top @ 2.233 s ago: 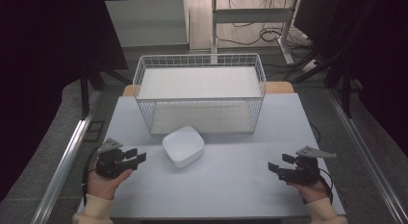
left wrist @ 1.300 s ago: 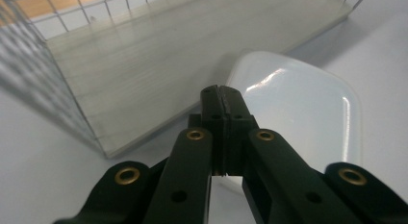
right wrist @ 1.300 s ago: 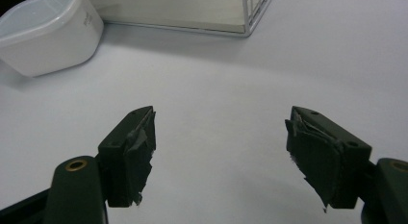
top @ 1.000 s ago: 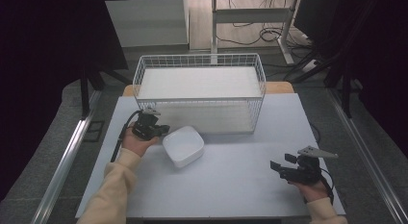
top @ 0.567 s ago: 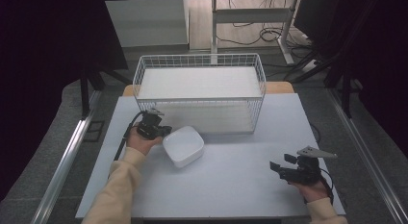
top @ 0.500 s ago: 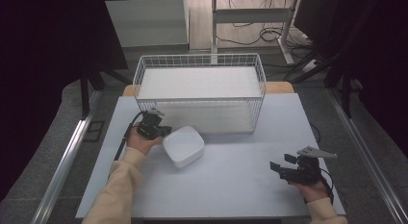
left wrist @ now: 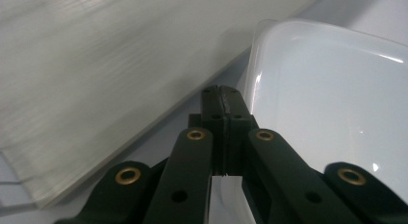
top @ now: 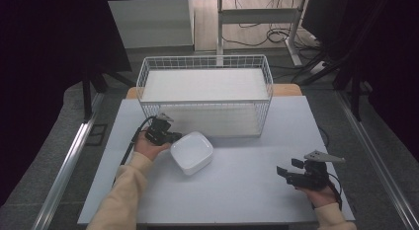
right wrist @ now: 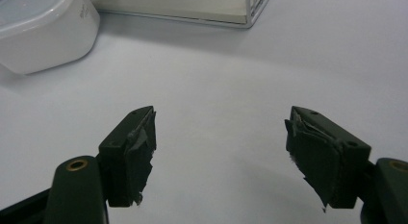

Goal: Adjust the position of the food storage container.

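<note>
A white square bowl [top: 191, 152] sits upright on the grey table, just in front of the wire basket. My left gripper [top: 167, 136] is at the bowl's left rim, and in the left gripper view [left wrist: 223, 93] its jaws are pressed together, with the thin rim of the bowl [left wrist: 327, 104] running down between them. My right gripper [top: 284, 173] rests low at the table's front right, far from the bowl. Its jaws stand wide apart [right wrist: 221, 154] with nothing between them, and the bowl [right wrist: 43, 34] shows at the upper left of the right gripper view.
A white wire basket [top: 205, 100] with a white liner stands at the back middle of the table [top: 247, 195]. Its front wall is a short way behind the bowl and my left gripper. Metal rails run along both sides of the table.
Since 2.2 s ago my left gripper moved from the front left up to the bowl's left rim. It has stayed there for the last second, and the right gripper has not moved.
</note>
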Motion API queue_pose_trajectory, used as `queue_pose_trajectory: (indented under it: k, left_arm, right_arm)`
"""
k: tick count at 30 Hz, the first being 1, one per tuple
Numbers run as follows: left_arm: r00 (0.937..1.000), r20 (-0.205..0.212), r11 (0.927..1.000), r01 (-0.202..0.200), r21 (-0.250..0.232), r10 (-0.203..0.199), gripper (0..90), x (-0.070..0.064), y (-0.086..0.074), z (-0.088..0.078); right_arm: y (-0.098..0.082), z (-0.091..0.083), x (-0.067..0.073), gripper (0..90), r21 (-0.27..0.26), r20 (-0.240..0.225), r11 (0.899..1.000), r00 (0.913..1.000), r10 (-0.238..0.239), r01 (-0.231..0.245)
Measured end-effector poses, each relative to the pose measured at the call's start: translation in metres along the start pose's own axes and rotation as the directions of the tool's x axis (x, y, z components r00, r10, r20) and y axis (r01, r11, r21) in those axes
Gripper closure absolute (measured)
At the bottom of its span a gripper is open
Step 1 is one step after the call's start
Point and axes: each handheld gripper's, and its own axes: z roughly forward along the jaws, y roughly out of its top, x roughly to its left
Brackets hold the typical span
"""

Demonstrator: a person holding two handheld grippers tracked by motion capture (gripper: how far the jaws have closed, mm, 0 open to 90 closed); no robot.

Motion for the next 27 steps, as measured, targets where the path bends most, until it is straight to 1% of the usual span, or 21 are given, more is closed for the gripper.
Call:
queue_pose_trajectory:
  k: [1, 3, 4, 7, 10, 11, 14, 15, 16, 18, 22, 23, 27]
  left_arm:
    - [0.9998, 0.011, 0.9999, -0.014, 0.001, 0.014, 90.0, -0.001, 0.000, 0.000]
    - [0.9998, 0.015, 0.9999, -0.016, -0.002, 0.016, 90.0, -0.003, 0.000, 0.001]
    - [0.9996, 0.015, 0.9997, -0.025, 0.002, 0.025, 90.0, -0.003, 0.000, 0.001]
    - [0.9996, 0.019, 0.9998, -0.019, -0.005, 0.019, 90.0, -0.005, 0.000, 0.002]
    - [0.9992, 0.032, 0.9997, -0.024, -0.008, 0.024, 90.0, -0.008, 0.000, 0.003]
    - [0.9990, 0.033, 0.9995, -0.031, -0.006, 0.031, 90.0, -0.009, 0.001, 0.003]
    - [0.9989, 0.042, 0.9997, -0.022, -0.006, 0.022, 90.0, -0.011, 0.001, 0.004]
    - [0.9987, 0.040, 0.9995, -0.031, -0.006, 0.032, 90.0, -0.012, 0.001, 0.004]
    - [0.9987, 0.040, 0.9995, -0.031, -0.006, 0.032, 90.0, -0.012, 0.001, 0.004]
    - [0.9987, 0.045, 0.9997, -0.023, -0.011, 0.024, 90.0, -0.016, 0.001, 0.005]
    - [0.9978, 0.056, 0.9993, -0.035, -0.011, 0.035, 90.0, -0.021, 0.001, 0.006]
    - [0.9971, 0.061, 0.9990, -0.044, -0.007, 0.044, 90.0, -0.024, 0.001, 0.006]
    - [0.9961, 0.074, 0.9988, -0.048, -0.006, 0.048, 90.0, -0.029, 0.002, 0.008]
  right_arm:
    - [0.000, 0.000, 0.000, 26.0, 0.000, -0.001, 1.000, 1.0000, 0.003, -0.003]
    - [0.000, -0.001, 0.000, 26.0, -0.001, 0.000, 1.000, 1.0000, 0.004, -0.004]
    - [0.000, -0.001, 0.000, 26.0, -0.001, 0.000, 1.000, 1.0000, 0.004, -0.004]
    - [0.000, 0.000, 0.000, 26.1, 0.001, 0.000, 1.000, 1.0000, 0.003, -0.003]
    - [0.000, 0.000, 0.000, 26.1, 0.005, 0.000, 1.000, 1.0000, 0.003, -0.003]
    - [0.000, 0.000, 0.000, 26.1, 0.004, 0.000, 1.000, 1.0000, 0.003, -0.003]
    - [0.000, 0.000, 0.000, 26.1, 0.004, 0.000, 1.000, 1.0000, 0.004, -0.004]
    - [0.000, 0.000, -0.001, 26.2, 0.005, 0.002, 1.000, 1.0000, 0.006, -0.006]
    - [-0.001, 0.001, -0.001, 26.2, 0.006, 0.002, 1.000, 1.0000, 0.004, -0.004]
    - [-0.001, 0.001, -0.001, 26.2, 0.007, 0.001, 1.000, 1.0000, 0.003, -0.003]
    - [-0.001, 0.001, 0.000, 26.2, 0.008, 0.002, 1.000, 1.0000, 0.003, -0.003]
    - [-0.001, 0.001, 0.000, 26.3, 0.008, 0.002, 1.000, 1.0000, 0.002, -0.002]
    - [-0.001, 0.001, 0.000, 26.2, 0.008, 0.003, 1.000, 1.0000, 0.005, -0.005]
